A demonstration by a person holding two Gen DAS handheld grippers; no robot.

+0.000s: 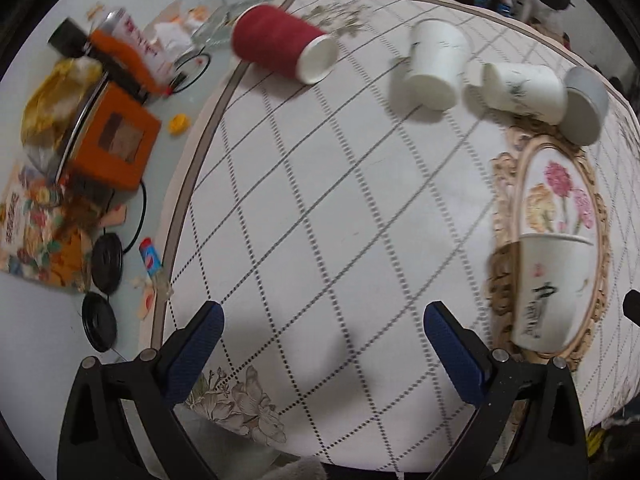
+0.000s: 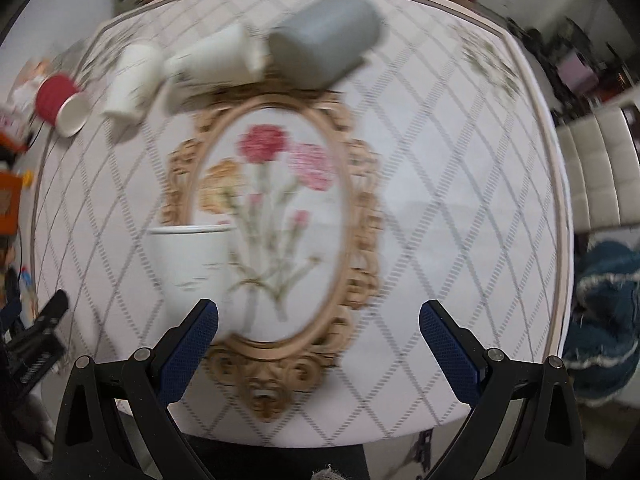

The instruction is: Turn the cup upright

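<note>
A white paper cup (image 1: 550, 290) with black writing stands upright on the flowered oval of the tablecloth; it also shows in the right wrist view (image 2: 192, 264). At the far side lie a red cup (image 1: 282, 42), two white cups (image 1: 436, 64) (image 1: 522, 86) and a grey cup (image 1: 584, 106) on their sides; in the right wrist view these are the red cup (image 2: 60, 98), the white cups (image 2: 134, 82) (image 2: 218, 58) and the grey cup (image 2: 326, 38). My left gripper (image 1: 322, 316) is open and empty, left of the upright cup. My right gripper (image 2: 318, 314) is open and empty, just right of that cup.
The round table (image 1: 320, 200) has a checked cloth with a gold-framed flower print (image 2: 276, 200). Left of it, a surface holds an orange box (image 1: 114, 144), black lids (image 1: 106, 262) and clutter. A white chair (image 2: 600, 176) and blue fabric (image 2: 604, 312) lie at the right.
</note>
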